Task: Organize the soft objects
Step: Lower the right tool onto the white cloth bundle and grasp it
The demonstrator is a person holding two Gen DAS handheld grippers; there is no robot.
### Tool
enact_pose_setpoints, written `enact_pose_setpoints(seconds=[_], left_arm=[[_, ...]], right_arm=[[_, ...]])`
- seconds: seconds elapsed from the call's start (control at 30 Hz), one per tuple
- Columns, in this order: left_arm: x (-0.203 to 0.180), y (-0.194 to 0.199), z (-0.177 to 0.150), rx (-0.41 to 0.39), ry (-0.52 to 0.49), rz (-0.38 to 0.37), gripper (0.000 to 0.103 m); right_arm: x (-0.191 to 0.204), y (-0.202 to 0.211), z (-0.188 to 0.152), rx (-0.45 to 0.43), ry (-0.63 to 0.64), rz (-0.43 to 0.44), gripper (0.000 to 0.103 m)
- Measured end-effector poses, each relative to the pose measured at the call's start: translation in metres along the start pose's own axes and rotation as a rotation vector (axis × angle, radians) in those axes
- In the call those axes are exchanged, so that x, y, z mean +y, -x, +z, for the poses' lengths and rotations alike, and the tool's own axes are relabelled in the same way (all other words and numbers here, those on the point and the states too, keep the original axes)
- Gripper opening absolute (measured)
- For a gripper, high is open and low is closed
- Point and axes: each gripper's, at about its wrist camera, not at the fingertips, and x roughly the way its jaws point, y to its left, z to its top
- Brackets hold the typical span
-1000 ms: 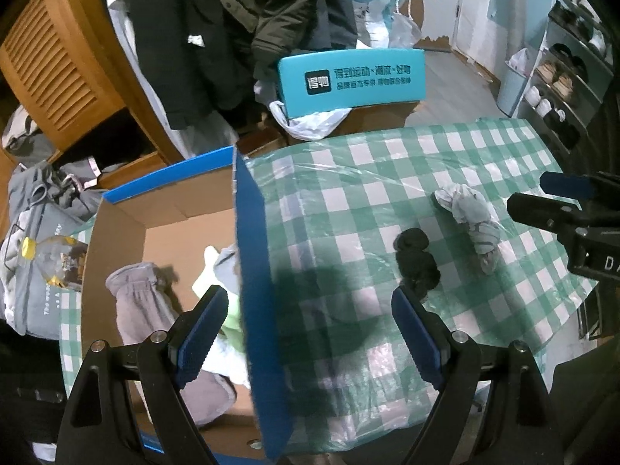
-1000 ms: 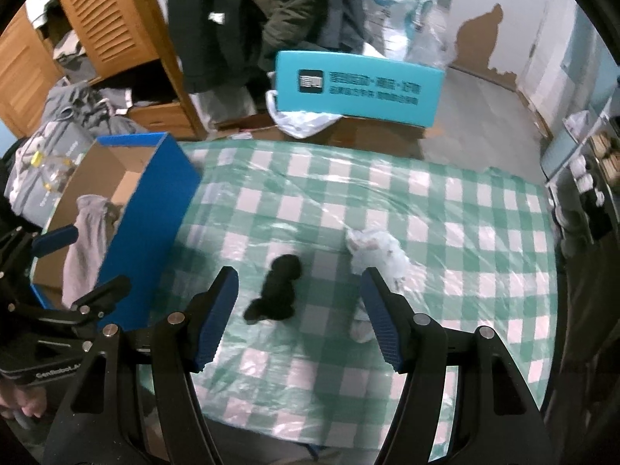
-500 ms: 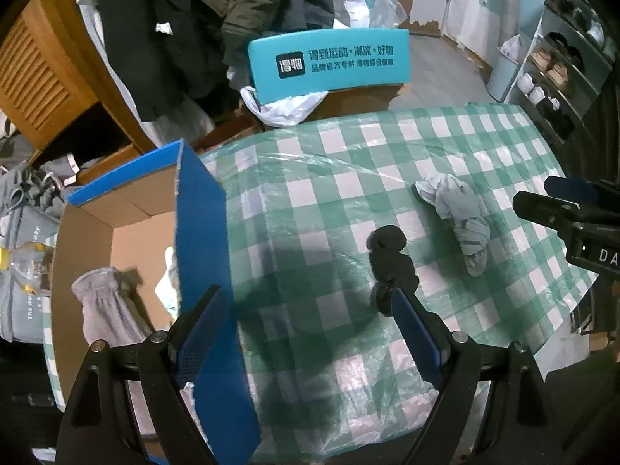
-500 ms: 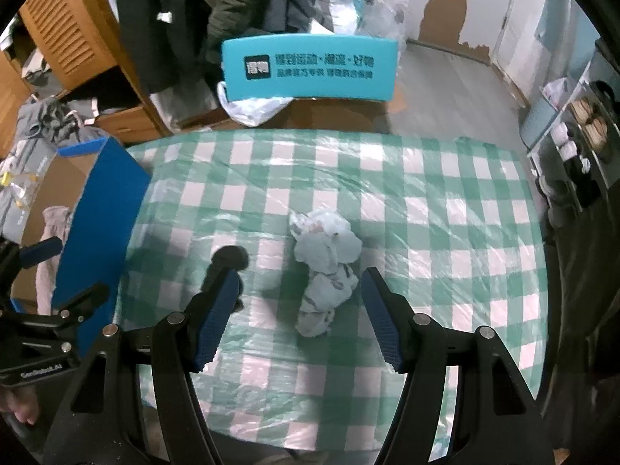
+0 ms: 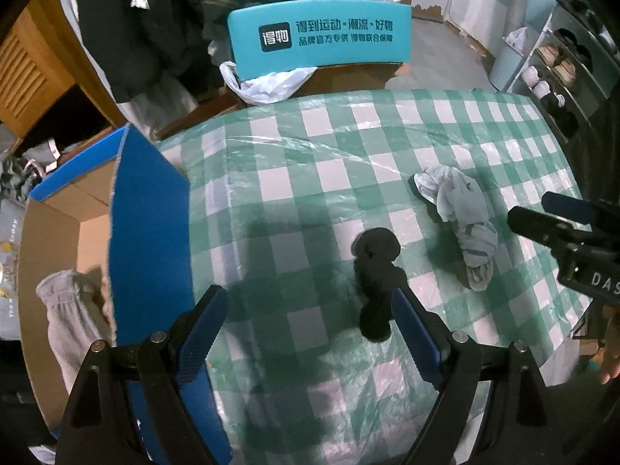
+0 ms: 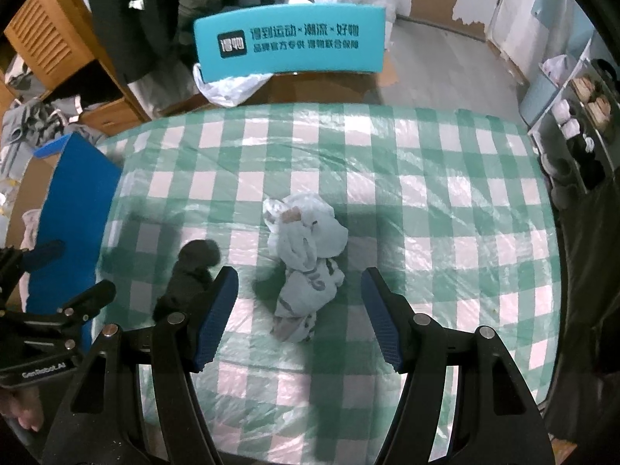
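Socks lie on the green-and-white checked table (image 6: 445,209), which wears a clear plastic cover: a black sock (image 5: 378,271) rolled into a lumpy, knobbed bundle, and to its right, close but apart, a pale grey sock (image 6: 306,255) bunched loosely at the top and knotted lower down, with dark markings and a small tan patch. The left gripper (image 5: 306,333) hangs above the table with its blue-padded jaws spread wide and nothing between them; in its own view the black sock sits just beside the right-hand pad, and whether they touch cannot be told. The right gripper (image 6: 300,317) hovers over the grey sock, jaws apart on either side of it with clear gaps, gripping nothing. At the table's left edge stands a box (image 5: 151,209), blue outside and brown card inside, with a grey cloth (image 5: 66,310) lying in it. Beyond the far edge a teal box (image 6: 290,44) bears printed characters
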Motion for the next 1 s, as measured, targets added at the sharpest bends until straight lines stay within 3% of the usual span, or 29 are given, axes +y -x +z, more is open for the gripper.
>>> enact_pose_setpoints(seconds=[0.57,1.0], left_arm=[[-0.019,-0.046,0.017,0.068,-0.025,-0.025,0.088],[-0.033,-0.073,0.018,0.119,-0.057,-0.036,0.088]], right_arm=[[-0.008,-0.056,0.01,0.087,-0.027,0.02,0.065],[-0.007,-0.095,0.002,0.156,0.028,-0.093,0.065]])
